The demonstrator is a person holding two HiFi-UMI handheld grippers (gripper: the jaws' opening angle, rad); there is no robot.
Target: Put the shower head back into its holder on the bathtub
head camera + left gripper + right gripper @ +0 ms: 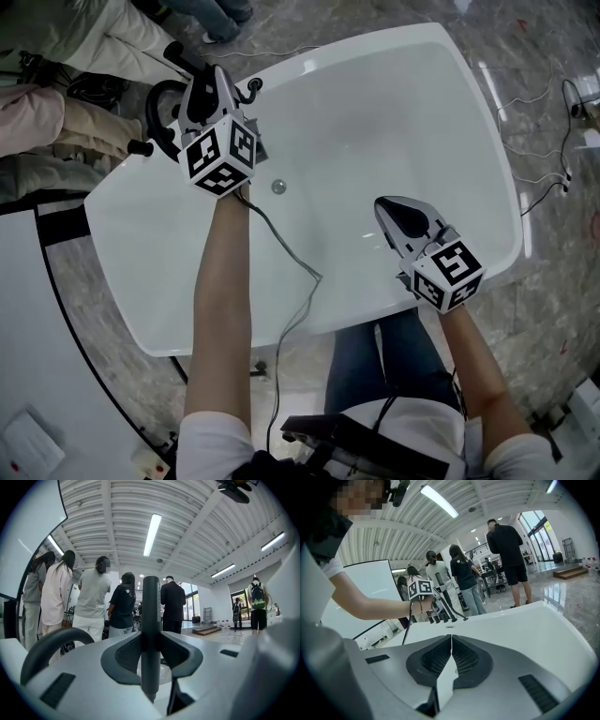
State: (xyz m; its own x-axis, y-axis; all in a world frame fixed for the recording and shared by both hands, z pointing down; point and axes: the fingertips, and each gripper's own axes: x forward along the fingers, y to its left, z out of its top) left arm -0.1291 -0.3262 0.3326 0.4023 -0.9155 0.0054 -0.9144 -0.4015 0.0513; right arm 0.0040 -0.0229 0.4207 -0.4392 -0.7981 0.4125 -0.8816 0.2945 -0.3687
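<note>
Nearest me, left gripper [151, 641] is clamping a dark upright shaft, the shower head handle [150, 616]. Pads are pressing on both sides and the tool is pointing level. Spray end isn't showing in any view, so I'm not calling which way it's facing. In the head view I'm holding it at the far left corner of the bathtub [403, 122], right over the black fittings [152, 117] on the rim. Holder should be among those, but I'm not managing to pick out which piece it is. A dark curved tube [51, 639] is arcing just left of the jaws. Spout or hose, can't tell which.

Other side: right gripper [451, 641] is clenched on nothing, pads meeting, hanging over the near right side of the tub, well apart from the work. It's giving me a useful side look at the left hand and the fittings.

Step in hand, as I'm judging it: seating the handle.
- Keeping the shaft upright and lining it up over the cradle before lowering.
- Going down slow, and not letting go until it's bearing on something.
- Watching the curved tube for a snag.
- Watching the cable [291, 248] trailing off the left gripper across the tub.
- Releasing only once seated, since a drop onto that glossy rim would likely slide.
</note>
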